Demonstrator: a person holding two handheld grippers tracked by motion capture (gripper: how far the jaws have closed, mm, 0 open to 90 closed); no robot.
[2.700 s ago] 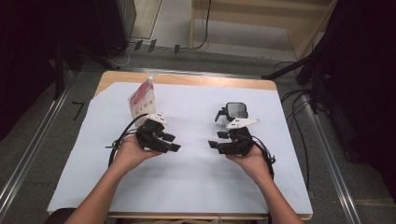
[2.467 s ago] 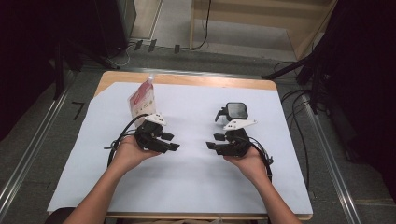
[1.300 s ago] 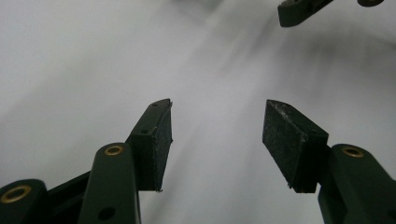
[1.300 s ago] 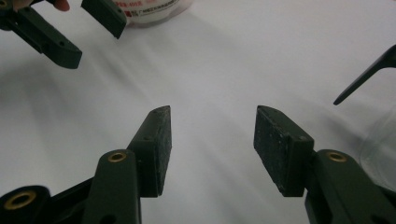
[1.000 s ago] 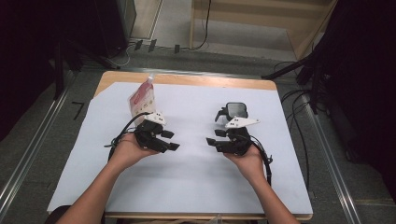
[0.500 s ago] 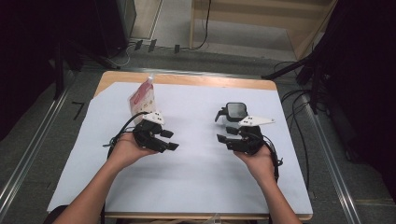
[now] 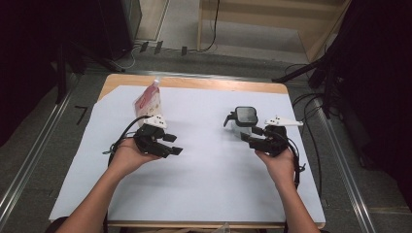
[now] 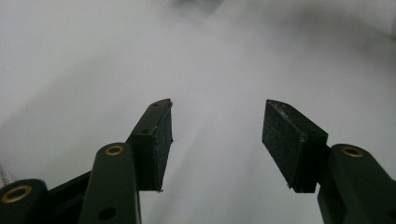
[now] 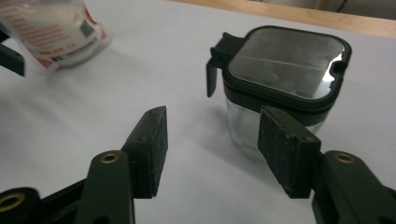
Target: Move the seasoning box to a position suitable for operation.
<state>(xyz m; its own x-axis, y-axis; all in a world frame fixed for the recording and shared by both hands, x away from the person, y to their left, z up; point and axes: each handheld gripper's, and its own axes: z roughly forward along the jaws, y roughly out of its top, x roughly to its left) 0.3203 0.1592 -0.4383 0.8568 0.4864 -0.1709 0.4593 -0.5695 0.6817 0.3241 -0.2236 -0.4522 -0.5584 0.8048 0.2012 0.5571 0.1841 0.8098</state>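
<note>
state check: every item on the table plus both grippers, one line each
pouch: upright at the far left of the sheet, spout on top, untouched.
glass container: upright, dark lid shut, latch tab down at its side.
left gripper: open, nothing between the pads, over bare sheet.
right gripper: open, jaws just been opening, nothing between them; container just beyond, not gripped.

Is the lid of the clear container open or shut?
Shut: the dark lid sits flat on the clear container, with no gap at its rim.

White-covered table [image 7: 204, 194] bears pouch [image 7: 147, 101] (upright), jar [image 7: 244, 121].
</note>
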